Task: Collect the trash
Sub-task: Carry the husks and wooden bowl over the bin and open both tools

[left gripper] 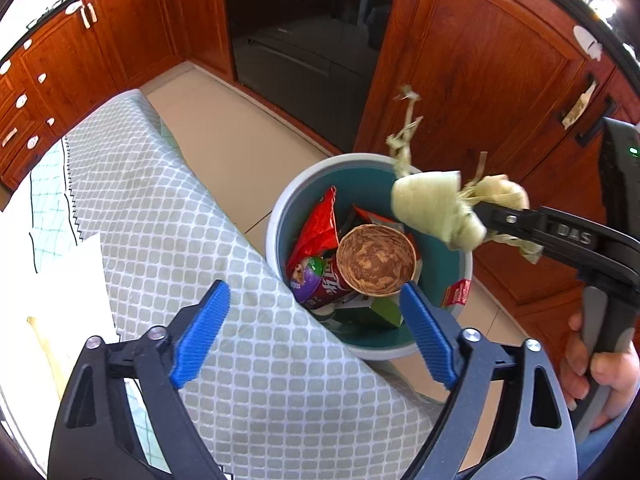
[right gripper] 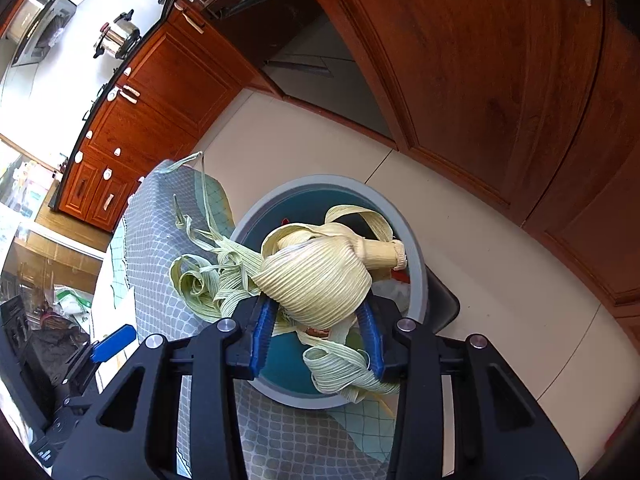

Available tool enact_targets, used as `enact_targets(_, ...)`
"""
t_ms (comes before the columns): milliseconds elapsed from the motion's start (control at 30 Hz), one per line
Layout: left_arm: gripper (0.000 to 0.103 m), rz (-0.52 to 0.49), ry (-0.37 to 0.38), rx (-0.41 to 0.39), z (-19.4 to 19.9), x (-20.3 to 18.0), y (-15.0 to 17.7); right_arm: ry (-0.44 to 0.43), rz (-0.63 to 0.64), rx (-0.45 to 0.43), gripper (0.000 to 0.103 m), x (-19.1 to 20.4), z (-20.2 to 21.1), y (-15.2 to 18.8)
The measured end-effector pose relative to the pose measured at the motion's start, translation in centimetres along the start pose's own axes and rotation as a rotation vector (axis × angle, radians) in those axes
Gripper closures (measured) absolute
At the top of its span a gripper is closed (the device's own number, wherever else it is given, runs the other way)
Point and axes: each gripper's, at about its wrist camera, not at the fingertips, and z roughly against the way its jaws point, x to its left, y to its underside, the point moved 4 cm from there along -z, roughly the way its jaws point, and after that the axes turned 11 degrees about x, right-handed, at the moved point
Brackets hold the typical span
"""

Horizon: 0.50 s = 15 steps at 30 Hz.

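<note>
My right gripper (right gripper: 316,320) is shut on a bundle of pale corn husks (right gripper: 316,276) and holds it above the round teal trash bin (right gripper: 418,264). In the left wrist view the husks (left gripper: 432,208) hang over the bin's far right rim (left gripper: 276,216), pinched by the right gripper (left gripper: 486,212). The bin holds a red wrapper (left gripper: 320,224), a brown-lined paper cup (left gripper: 376,260) and other packaging. My left gripper (left gripper: 316,308) is open and empty, over the table edge just left of the bin.
A grey-green checked cloth (left gripper: 168,216) covers the table beside the bin. Wooden cabinets (left gripper: 480,60) and a dark oven (left gripper: 308,28) stand behind on the beige tiled floor (left gripper: 224,120). A white sheet (left gripper: 72,280) lies at the left.
</note>
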Motion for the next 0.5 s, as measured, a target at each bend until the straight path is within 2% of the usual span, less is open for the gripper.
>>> enact_targets(67, 0.01, 0.001, -0.004, -0.005, 0.4, 0.2, 0.5, -0.007, 0.009, 0.018, 0.061, 0.5, -0.6, -0.1)
enact_targets(100, 0.009, 0.003, -0.003, -0.006, 0.6, 0.4, 0.7, -0.014, 0.012, 0.021, 0.054, 0.8, -0.8, -0.1)
enact_targets(133, 0.008, 0.005, -0.001, -0.005, 0.7, 0.5, 0.9, -0.024, 0.015, 0.021, 0.04, 1.1, -0.9, -0.1)
enact_targets(200, 0.006, 0.014, -0.002, -0.005, 0.8, 0.7, 1.1, -0.035, 0.016, 0.015, 0.028, 1.5, -1.0, 0.0)
enact_targets(367, 0.005, 0.036, 0.001, 0.0, 1.0, 1.6, 1.8, -0.025, -0.011, 0.008, 0.027, 1.6, -0.9, 0.3)
enact_targets(500, 0.005, 0.052, 0.006, 0.001, 1.2, 2.3, 2.4, -0.01, -0.039, 0.005, 0.022, 1.3, -0.8, 0.9)
